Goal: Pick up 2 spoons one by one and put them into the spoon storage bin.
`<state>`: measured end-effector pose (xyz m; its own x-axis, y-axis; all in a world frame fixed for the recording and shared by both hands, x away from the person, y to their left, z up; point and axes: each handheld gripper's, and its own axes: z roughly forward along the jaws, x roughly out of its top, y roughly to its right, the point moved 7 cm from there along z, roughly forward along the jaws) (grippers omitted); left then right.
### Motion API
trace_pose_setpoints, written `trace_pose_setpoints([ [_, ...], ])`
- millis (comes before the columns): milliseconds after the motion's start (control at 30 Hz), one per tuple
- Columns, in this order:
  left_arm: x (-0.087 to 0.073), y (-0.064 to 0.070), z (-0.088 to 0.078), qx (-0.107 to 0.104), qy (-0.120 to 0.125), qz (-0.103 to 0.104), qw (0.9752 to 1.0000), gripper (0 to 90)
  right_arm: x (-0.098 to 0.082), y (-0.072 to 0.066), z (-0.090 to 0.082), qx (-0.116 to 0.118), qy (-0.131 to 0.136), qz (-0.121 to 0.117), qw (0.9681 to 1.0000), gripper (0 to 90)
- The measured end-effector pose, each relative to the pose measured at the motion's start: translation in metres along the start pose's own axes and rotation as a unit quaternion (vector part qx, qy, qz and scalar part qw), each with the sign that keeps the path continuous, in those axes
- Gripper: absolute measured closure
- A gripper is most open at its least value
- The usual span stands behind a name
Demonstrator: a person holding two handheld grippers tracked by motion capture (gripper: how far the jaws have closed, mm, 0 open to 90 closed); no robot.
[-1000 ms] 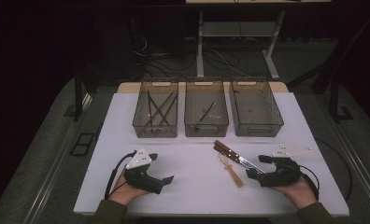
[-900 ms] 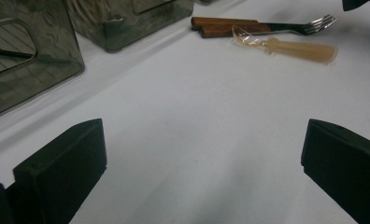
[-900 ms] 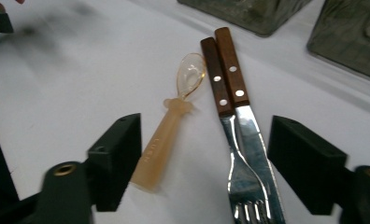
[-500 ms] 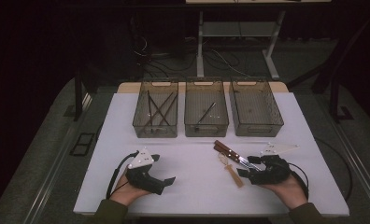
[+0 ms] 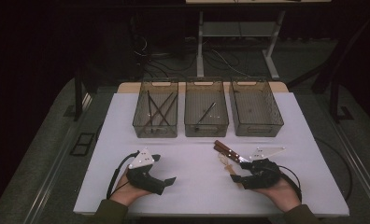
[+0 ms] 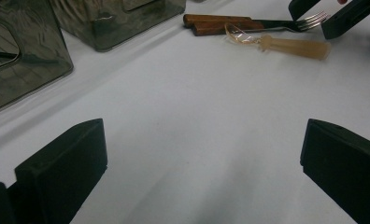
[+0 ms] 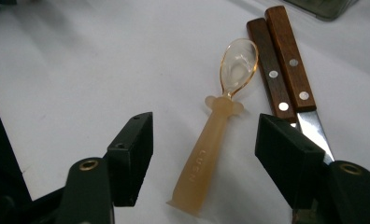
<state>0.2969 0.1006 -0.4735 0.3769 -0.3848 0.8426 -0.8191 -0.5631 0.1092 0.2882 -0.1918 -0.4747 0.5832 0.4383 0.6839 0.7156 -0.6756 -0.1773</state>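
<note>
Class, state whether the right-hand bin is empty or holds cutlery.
Empty: the right-hand bin shows bare mesh floor in the high view.

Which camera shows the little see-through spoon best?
The right gripper view: the spoon lies close up, bowl and handle sharp. The left gripper view shows it small and far off. In the high view it is a faint sliver beside the two brown-handled pieces.
</note>
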Motion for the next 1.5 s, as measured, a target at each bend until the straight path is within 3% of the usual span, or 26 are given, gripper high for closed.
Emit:
trace_pose_setpoints([
  [367, 0.000, 0.000, 0.000, -0.001, 0.000, 0.003, 1.0000, 0.0, -0.013, -0.006, 0.008, -0.008, -0.045, -0.021, 0.9988, 45.5],
  [633, 0.000, 0.000, 0.000, -0.001, 0.001, 0.005, 1.0000, 0.0, -0.020, -0.007, 0.012, -0.029, -0.074, -0.046, 0.9958, 52.9],
  [833, 0.000, 0.001, 0.002, -0.001, 0.001, 0.002, 1.0000, 0.1, -0.021, -0.007, 0.013, -0.038, -0.079, -0.062, 0.9942, 55.9],
  [1500, 0.000, 0.003, 0.003, -0.004, -0.001, 0.002, 1.0000, 0.1, -0.020, -0.004, 0.012, -0.039, -0.084, -0.060, 0.9939, 73.4],
])
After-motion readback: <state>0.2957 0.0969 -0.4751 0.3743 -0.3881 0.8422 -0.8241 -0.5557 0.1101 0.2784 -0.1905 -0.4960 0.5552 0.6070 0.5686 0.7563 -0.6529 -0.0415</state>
